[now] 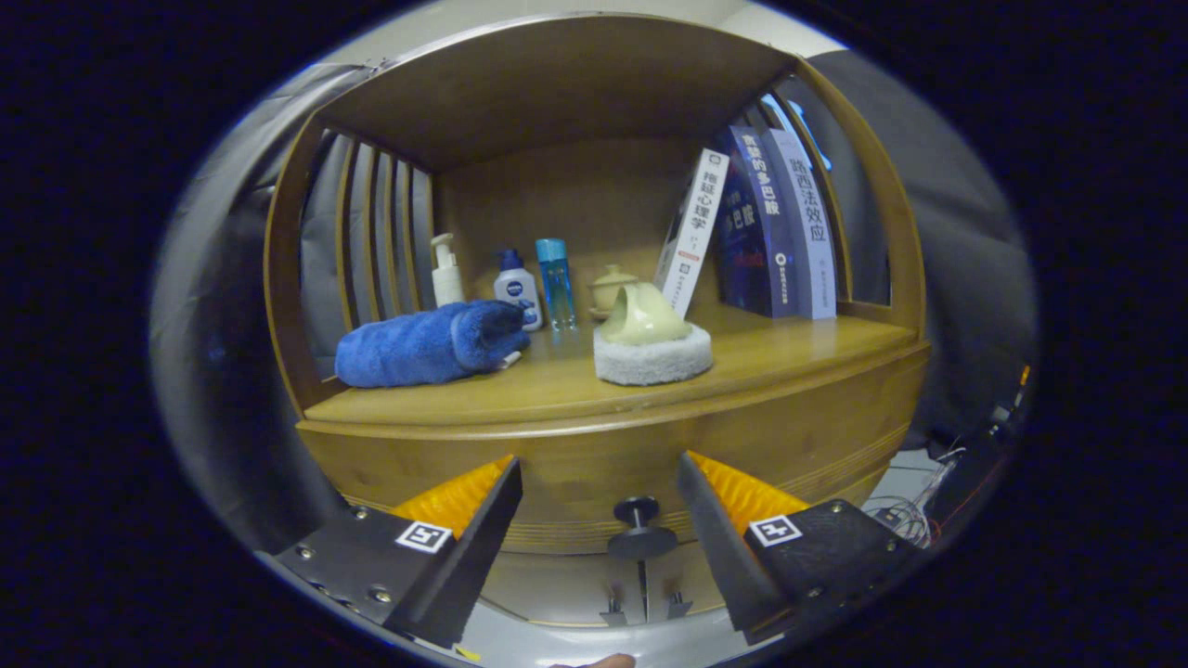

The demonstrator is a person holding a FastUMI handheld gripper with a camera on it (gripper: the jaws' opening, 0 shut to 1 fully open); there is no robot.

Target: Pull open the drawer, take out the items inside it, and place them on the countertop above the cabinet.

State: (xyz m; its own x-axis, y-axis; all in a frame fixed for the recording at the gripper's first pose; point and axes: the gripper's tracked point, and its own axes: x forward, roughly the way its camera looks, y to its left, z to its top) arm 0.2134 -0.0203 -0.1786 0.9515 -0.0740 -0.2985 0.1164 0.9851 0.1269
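Gripper [599, 506] fingers spread wide, empty, either side of drawer knob [637, 527]. Drawer [603, 468] front sits flush w/ cabinet, contents hidden. Countertop [557, 385] holds blue towel [432, 343], bottles, jug on pad. Fits pre-pull or shut again after emptying.

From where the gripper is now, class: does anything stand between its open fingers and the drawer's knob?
Nothing visible does. The gripper is open, and the dark knob on the drawer front sits in the gap between its fingers, just ahead. The blue towel, the bottles and the books stand on the countertop above, off that line.
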